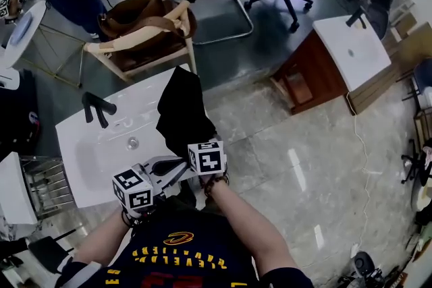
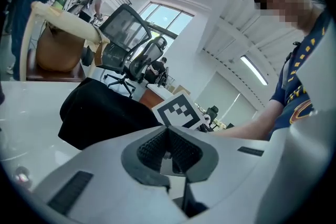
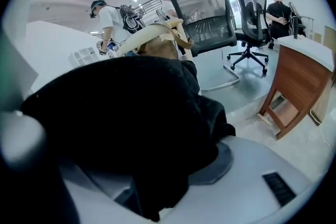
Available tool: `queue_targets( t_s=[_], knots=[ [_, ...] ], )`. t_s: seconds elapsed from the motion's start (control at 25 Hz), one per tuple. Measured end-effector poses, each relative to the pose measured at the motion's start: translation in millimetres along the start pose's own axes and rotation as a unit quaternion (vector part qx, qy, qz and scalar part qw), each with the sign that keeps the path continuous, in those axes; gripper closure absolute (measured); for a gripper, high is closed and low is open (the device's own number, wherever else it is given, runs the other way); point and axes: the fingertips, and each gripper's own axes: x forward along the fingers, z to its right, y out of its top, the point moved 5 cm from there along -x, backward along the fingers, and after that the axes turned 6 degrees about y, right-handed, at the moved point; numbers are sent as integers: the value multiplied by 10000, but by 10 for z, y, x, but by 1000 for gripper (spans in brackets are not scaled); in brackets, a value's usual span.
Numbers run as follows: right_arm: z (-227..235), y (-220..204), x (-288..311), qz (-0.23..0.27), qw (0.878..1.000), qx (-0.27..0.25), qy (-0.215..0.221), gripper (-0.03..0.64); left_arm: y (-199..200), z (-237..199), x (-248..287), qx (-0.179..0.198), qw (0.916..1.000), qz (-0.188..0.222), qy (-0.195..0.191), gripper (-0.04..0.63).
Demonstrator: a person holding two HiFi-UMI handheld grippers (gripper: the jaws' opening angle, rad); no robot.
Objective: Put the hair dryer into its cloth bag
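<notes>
One bulky black cloth bag (image 1: 181,111) sits at the right edge of a white basin countertop (image 1: 94,152). The near end of the bag is pinched between the wide-set jaws of the right gripper (image 3: 157,176). No hair dryer shows. The left gripper (image 2: 168,139) is just beside it, with its jaws pressed together and empty. A black faucet (image 1: 98,109) stands well apart on the countertop.
</notes>
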Motion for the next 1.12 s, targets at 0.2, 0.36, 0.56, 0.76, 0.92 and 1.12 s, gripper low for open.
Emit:
queue_targets(
  t_s=[0.2, 0.36, 0.56, 0.76, 0.92, 1.12],
  knots=[
    [-27, 89, 62, 25, 9991, -234, -347, 397, -36, -115, -23, -98, 9998, -44, 190, 586],
    [-16, 135, 108, 104, 9983, -309, -474, 397, -65, -180, -40, -138, 9992, -32, 366, 586],
    [41, 153, 203, -112, 9974, -461, -533, 397, -111, -197, -31, -52, 9990, -157, 424, 586],
    [47, 79, 163, -73, 9967, -718, -365, 396, -192, -179, -1, -25, 9987, -248, 451, 584],
    [4, 113, -154, 45, 9962, -795, -345, 394, -200, -179, -6, 13, 9985, -252, 487, 584],
    [43, -95, -603, 193, 9975, -646, -217, 394, -229, -114, -49, 63, 9988, -359, 323, 583]
  ],
)
